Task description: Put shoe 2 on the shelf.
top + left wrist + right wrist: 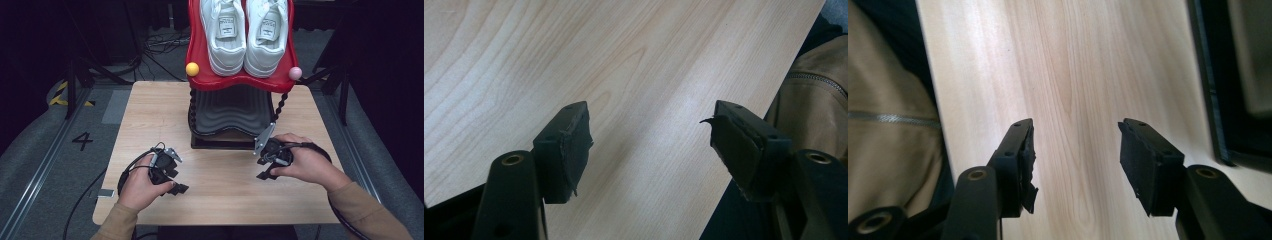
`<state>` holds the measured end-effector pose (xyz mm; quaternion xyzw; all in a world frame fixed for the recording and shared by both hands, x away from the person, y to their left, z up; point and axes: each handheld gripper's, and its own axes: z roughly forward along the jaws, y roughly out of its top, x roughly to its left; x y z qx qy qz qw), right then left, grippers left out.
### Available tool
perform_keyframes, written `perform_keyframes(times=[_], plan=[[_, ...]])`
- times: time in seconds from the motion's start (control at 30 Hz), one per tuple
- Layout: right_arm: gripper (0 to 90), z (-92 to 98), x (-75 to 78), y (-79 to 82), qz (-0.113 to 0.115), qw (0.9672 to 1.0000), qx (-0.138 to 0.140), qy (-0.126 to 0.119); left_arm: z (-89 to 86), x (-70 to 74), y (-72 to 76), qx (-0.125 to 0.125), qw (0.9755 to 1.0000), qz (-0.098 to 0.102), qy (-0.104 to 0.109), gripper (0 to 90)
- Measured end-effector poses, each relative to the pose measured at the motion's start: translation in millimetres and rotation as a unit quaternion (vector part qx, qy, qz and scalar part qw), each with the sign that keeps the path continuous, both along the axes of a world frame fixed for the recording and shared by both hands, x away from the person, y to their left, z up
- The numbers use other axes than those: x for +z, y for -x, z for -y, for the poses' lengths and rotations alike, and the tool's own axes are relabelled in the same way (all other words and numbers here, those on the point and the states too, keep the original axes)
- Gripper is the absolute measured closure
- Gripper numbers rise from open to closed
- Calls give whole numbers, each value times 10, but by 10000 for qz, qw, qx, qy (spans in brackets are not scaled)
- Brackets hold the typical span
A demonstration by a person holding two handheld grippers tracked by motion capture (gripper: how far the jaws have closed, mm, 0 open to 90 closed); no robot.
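Observation:
Two white sneakers [245, 32] stand side by side on the red top shelf [200, 60] of a shoe rack at the table's far edge. My left gripper [172, 182] rests low over the wooden table [150, 115] at the front left. Its jaws are open with bare wood between them [649, 125]. My right gripper [262, 169] sits at the front right, just in front of the rack's base. It is open too, with nothing between its pads [1075, 132].
The rack has a grey ribbed lower shelf [232, 112] and a dark base frame [1218, 100]. A yellow ball [192, 69] and a pink ball [295, 73] cap its posts. Tan sleeves [814, 100] lie at the table's near edge. Cables trail from both grippers.

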<state>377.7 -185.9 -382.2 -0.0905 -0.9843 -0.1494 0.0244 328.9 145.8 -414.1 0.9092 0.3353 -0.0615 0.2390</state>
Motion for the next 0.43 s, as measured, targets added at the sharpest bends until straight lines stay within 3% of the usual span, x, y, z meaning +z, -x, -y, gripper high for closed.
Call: perform_keyframes(times=[0.23, 0.37, 0.43], plan=[[471, 25, -445, -9, -100, 9995, -280, -93, 25, -58, 6, 4, 9999, -77, -68, 330], [462, 65, -535, 5, -81, 9987, -406, -308, 23, -75, 3, 30, 9999, -72, -78, 330], [462, 87, -543, 2, -13, 9973, -448, -574, 21, -80, 2, 33, 9999, -60, -82, 329]])
